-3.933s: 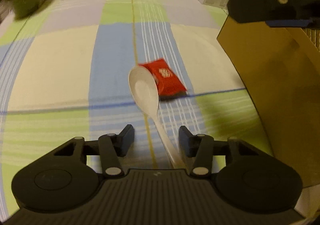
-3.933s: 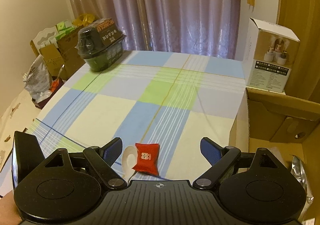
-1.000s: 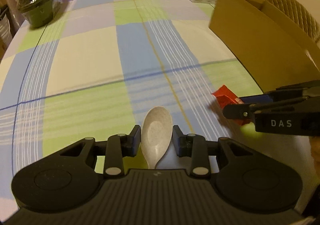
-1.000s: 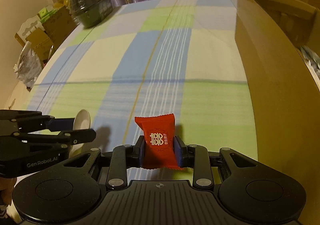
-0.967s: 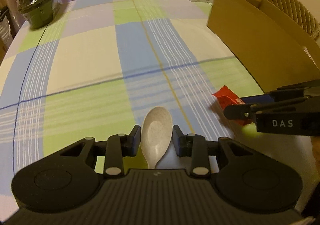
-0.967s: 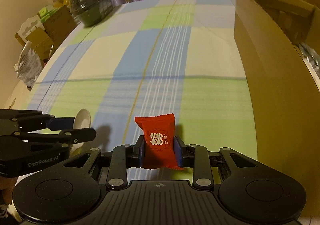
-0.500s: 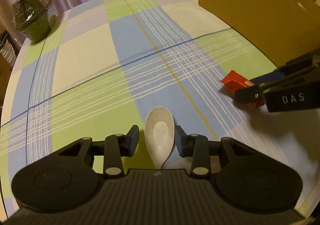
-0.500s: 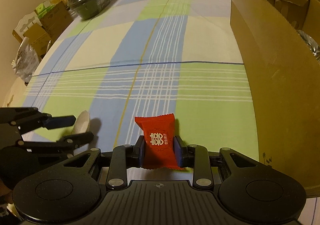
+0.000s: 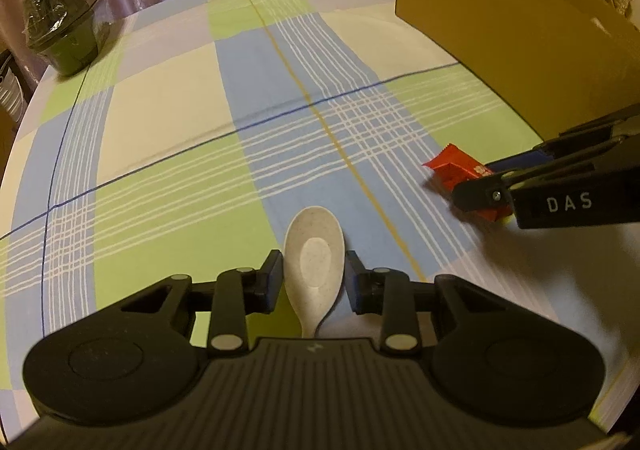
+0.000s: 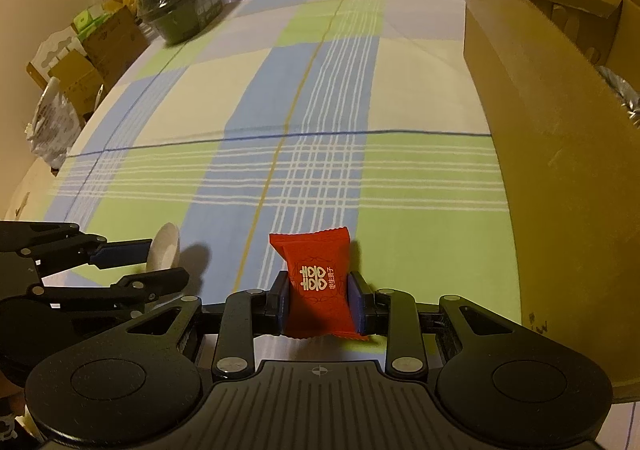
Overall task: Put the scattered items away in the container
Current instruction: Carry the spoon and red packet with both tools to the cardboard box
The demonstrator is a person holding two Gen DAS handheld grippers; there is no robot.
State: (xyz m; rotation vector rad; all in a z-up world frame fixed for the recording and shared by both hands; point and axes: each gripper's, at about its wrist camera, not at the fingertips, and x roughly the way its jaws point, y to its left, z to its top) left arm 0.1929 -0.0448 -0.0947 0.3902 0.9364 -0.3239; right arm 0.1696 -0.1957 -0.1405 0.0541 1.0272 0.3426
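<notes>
We judged the weak point to be the left tongs [image 9: 311, 279]: they pinched the white spoon [image 9: 314, 256] only across its rounded bowl, and having just closed further on it, the smooth curve could squirt out on the way to the cardboard box [image 10: 560, 154]. The right tongs [image 10: 319, 300] were clenched on the red candy packet [image 10: 318, 284], a soft wrapper that could slide. Both items hung above the checked worktop [image 10: 320, 98], just beside the box's near wall, neither yet over its opening.
</notes>
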